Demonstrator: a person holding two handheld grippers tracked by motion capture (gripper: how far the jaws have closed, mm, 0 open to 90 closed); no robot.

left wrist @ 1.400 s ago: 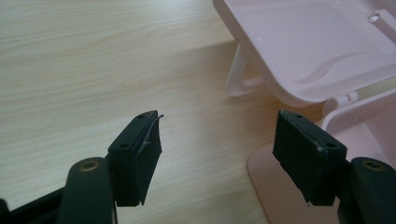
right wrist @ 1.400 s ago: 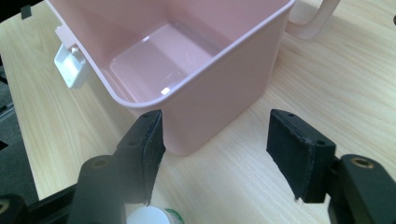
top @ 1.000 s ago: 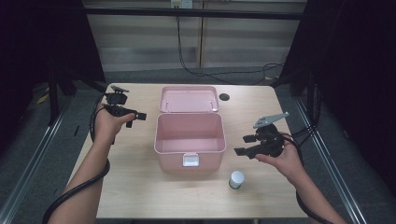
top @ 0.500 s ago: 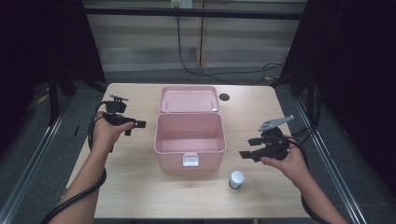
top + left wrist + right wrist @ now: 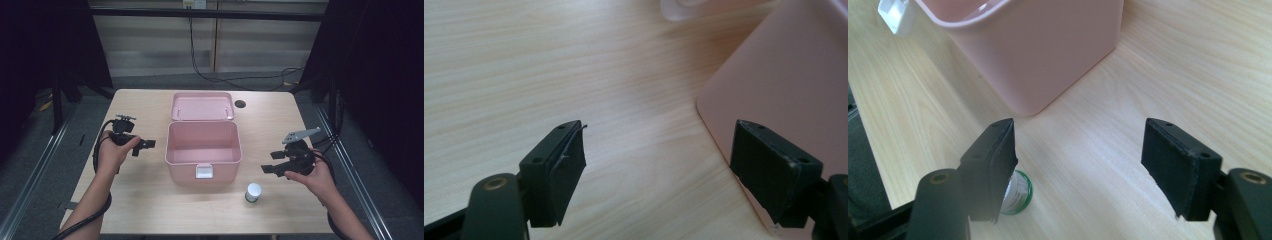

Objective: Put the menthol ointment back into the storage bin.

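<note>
A pink box [image 5: 203, 150] stands open at mid-table, its lid [image 5: 202, 106] laid back behind it and a white latch [image 5: 204, 171] on its front. A small white-capped jar [image 5: 253, 192] stands near the box's front right corner. My left gripper [image 5: 141, 147] hovers left of the box, pointing at its wall [image 5: 784, 85]. Its jaws [image 5: 659, 130] have just been opening, with nothing between them. My right gripper [image 5: 271, 162] is right of the box, above the jar. It [image 5: 1078, 125] too has just been opening and is empty; the jar [image 5: 1018, 192] peeks from behind one jaw.
The wooden table [image 5: 150, 210] has a round cable hole [image 5: 240, 104] at the back right of the lid. Cables trail from both grippers. Dark floor and metal rails border the table on both sides.
My left hand has come toward the near edge and lower, beside the box's left wall. The right hand has hardly shifted. Both pairs of jaws stand a little wider.
</note>
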